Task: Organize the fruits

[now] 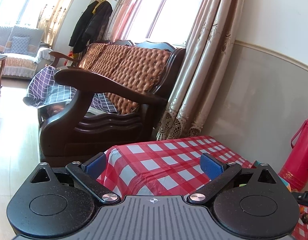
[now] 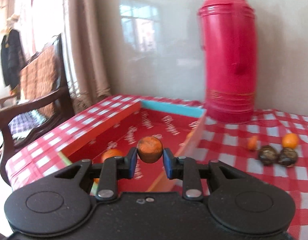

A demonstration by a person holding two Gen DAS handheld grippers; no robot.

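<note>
**Small orange pinched, box below**

Left gripper [image 1: 153,165]: jaws spread wide, nothing betw. them, only checked tablecloth [image 1: 173,160] ahead of the tips.

Right gripper [image 2: 150,157]: blue pads closed on a small orange fruit [image 2: 150,149], one pad each side at its widest part. Below and beyond the tips lies the red box [image 2: 154,124]; another orange [image 2: 111,154] sits in it, just left of the left finger. Well right of the fingers, on the cloth: two more oranges [image 2: 289,140] and two dark round fruits [image 2: 267,155] (kind unclear), w/ a red thermos [image 2: 227,60] behind.

Judgement: fruit looks light, round, softish-skinned; likely rolls and bruises. Grip across the middle, gently.
</note>
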